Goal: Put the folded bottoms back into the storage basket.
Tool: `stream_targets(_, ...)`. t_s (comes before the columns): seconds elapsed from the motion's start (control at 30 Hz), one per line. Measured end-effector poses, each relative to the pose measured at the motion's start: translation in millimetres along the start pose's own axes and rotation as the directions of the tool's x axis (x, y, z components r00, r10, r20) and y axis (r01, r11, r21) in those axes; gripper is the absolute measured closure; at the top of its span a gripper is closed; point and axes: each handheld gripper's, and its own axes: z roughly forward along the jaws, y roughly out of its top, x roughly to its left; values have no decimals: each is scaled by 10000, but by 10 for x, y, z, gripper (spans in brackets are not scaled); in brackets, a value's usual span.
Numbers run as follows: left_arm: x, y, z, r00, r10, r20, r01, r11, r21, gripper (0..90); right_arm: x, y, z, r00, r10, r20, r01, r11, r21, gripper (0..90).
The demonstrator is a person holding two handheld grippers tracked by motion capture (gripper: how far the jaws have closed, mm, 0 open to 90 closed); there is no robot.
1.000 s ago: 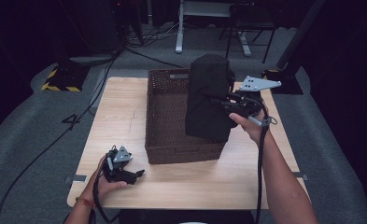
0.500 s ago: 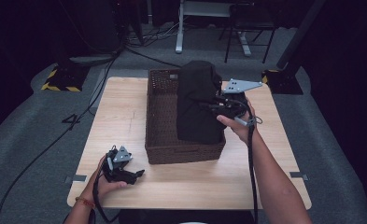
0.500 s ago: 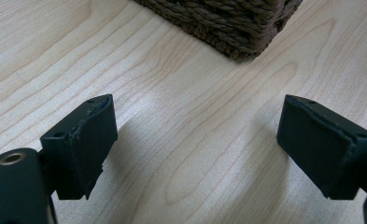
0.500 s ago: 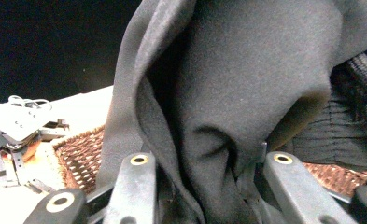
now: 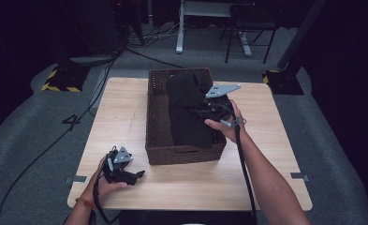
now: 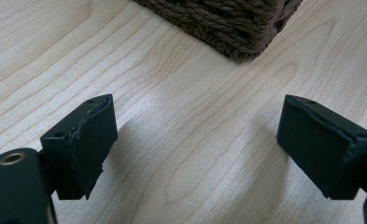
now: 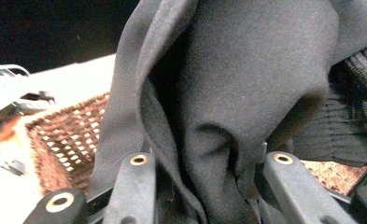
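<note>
Since the earlier frames the right tongs (image 5: 209, 111) have come down and toward the left, and the black garment (image 5: 187, 110) they carry has sunk from hanging high above the wicker basket (image 5: 159, 136) to lying largely inside it. Left tongs (image 5: 121, 169) have not shifted: they rest on the worktop (image 5: 121, 112) near its front left corner, just beside the basket's near corner, jaws spread wide with nothing between them.

Right tongs: clenched on a thick fold of the garment (image 7: 228, 140); in the right gripper view the cloth is bunched between the jaws and fills the space ahead of them. A ribbed dark knit (image 7: 354, 116) lies next to it over the basket's weave.

Garment position: in the basket, draped from the far rim down toward the near wall, with some cloth riding at or over the right-hand rim beside the hand (image 5: 226, 126).

Risks, as judged from here:
- Release now may leave a flap hanging over the rim; cause, cloth is not fully gathered inside.
- Cloth could stay caught on the pads when the jaws part, and be dragged back out on withdrawal.
- Weave may snag the fabric or a jaw tip.
- Basket is unheld, so a sideways tug could slide it across the worktop.
</note>
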Motion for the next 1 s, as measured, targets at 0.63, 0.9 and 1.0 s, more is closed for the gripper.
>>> stream_targets(0.63, 0, -1, 3, 10000, -16, 23, 16, 10000, -21, 126, -108, -13, 452, 9993, 309, 229, -338, 9897, 1389, 671)
stream_targets(0.9, 2, 0, 1, 10000, 6, 24, -6, 10000, 3, 126, -26, -81, 669, 9999, 163, -35, -152, 9761, 2167, 667)
stream_targets(1.0, 3, 1, 1, 10000, 16, 27, -16, 10000, 3, 126, -4, -85, 706, 9999, 141, -5, -136, 9673, 2533, 655)
